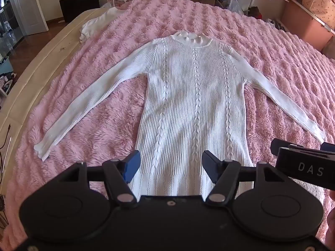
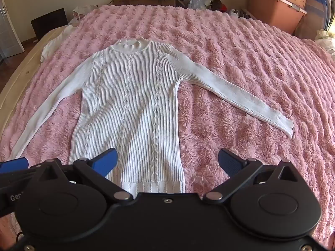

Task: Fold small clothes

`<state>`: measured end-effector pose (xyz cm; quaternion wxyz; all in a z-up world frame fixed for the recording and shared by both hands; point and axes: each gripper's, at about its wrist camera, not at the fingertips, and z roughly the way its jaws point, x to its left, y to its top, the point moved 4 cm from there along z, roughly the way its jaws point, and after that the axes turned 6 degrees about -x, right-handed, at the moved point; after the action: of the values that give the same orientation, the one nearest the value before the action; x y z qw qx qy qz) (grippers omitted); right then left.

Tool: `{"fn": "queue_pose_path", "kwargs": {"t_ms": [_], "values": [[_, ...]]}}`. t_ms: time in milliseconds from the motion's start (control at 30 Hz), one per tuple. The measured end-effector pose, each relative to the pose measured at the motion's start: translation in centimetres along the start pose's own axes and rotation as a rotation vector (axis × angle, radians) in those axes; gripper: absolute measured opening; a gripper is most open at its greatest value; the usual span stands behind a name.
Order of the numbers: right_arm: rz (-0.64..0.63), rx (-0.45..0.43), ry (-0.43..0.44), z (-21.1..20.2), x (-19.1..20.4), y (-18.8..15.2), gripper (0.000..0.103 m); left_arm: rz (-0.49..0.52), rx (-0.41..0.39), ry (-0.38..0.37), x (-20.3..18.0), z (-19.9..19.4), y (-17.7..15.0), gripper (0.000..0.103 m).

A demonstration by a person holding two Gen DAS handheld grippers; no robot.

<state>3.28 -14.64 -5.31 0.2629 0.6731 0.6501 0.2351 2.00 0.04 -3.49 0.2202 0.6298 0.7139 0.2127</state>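
Observation:
A white ribbed cable-knit sweater (image 1: 194,96) (image 2: 127,104) lies flat and face up on a fluffy pink blanket (image 1: 88,125), both long sleeves spread out to the sides. My left gripper (image 1: 169,163) hovers open above the hem, its blue pads wide apart with nothing between them. My right gripper (image 2: 167,163) is open too, above the hem's right corner, one finger over the knit and the other over the blanket. Each gripper's fingers show at the edge of the other's view.
A second white garment (image 1: 94,23) lies at the blanket's far left corner by the beige bed edge (image 1: 25,83). Boxes, bags and a pink storage bin (image 2: 276,10) crowd the far wall. A door (image 1: 29,6) stands at the left.

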Motion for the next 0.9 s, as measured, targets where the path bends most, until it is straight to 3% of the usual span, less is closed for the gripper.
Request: {"fn": "queue_pose_path", "kwargs": {"t_ms": [900], "values": [[-0.004,0.005,-0.005,-0.1,-0.2,0.0,0.103,0.003,0.018,-0.001,0.0,0.5,-0.1,0.069]]}}
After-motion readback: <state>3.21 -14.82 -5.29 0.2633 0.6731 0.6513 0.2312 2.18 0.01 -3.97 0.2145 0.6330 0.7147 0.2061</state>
